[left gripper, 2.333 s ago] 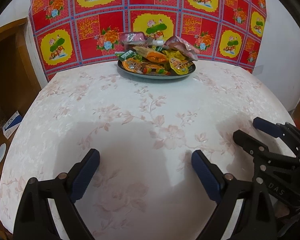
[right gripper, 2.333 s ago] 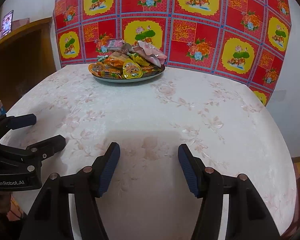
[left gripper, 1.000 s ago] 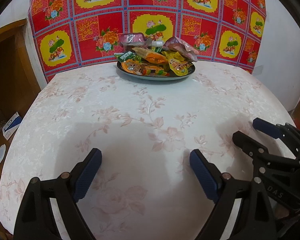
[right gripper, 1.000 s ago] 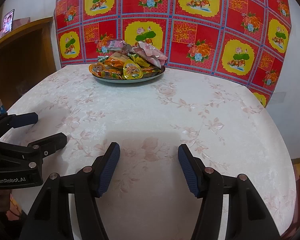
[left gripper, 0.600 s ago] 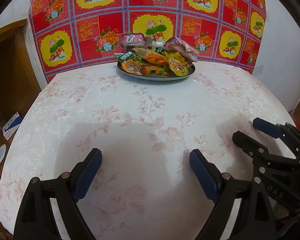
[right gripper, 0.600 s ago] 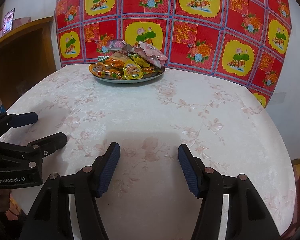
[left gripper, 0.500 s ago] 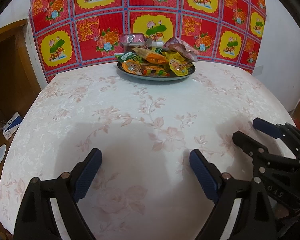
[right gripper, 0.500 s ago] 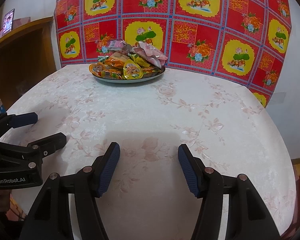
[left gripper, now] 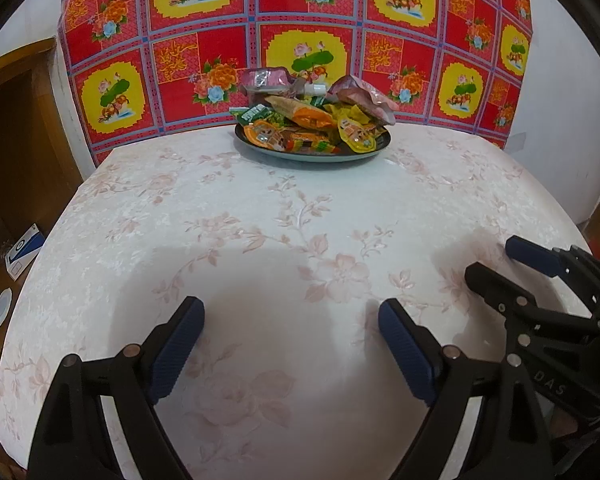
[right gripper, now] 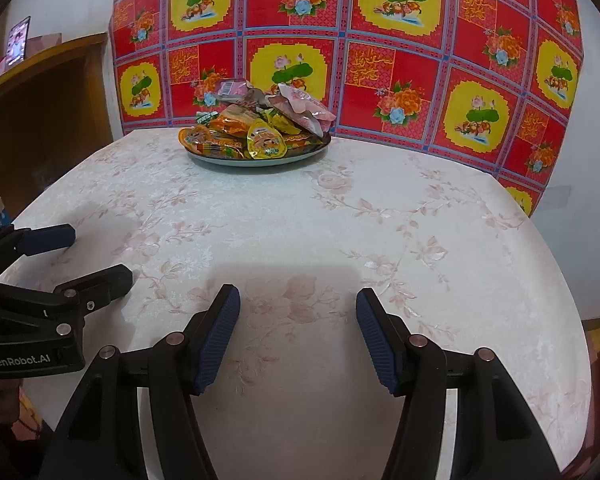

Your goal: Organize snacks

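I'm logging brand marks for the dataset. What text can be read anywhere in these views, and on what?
"GenRobot.AI": on the left gripper body, in the right wrist view.
"DAS": on the right gripper body, in the left wrist view.
Snack packets: print too small to read.
Red wall cloth: yellow characters, not legible.
Blue and white box: unreadable.

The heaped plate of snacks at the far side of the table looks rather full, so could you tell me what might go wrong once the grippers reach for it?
1. The snack packets are heaped loosely on the plate; pulling a lower one could spill others onto the table.
2. The pink pouch overhangs the pile and may slide off.
3. The left gripper and right gripper, both open and empty, sit side by side, so they could bump each other when reaching.
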Tool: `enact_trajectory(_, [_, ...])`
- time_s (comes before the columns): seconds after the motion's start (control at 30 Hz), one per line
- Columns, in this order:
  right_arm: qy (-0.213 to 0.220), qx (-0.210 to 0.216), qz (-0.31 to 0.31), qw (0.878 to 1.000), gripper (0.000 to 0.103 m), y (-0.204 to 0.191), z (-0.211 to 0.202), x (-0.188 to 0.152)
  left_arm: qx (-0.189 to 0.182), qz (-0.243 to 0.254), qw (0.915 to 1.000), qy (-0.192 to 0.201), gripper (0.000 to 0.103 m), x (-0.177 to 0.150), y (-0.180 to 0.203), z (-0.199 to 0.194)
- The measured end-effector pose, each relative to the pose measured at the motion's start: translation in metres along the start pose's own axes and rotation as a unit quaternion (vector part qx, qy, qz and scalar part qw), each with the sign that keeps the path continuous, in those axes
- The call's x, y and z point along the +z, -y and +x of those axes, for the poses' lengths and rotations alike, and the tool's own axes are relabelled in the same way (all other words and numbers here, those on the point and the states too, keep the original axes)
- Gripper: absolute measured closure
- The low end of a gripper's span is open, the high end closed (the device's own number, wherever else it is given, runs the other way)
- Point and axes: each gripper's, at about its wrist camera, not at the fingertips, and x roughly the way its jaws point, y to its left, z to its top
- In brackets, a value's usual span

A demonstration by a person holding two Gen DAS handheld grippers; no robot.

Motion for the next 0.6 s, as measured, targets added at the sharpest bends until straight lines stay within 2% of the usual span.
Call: enact_trajectory(0.6, [-0.001,0.002,0.001,1.000,0.042,0.0004,0.0004,0.0016,-0.003,0.001,1.0000,0.001,0.012,0.0001,-0.0004,-0.0003])
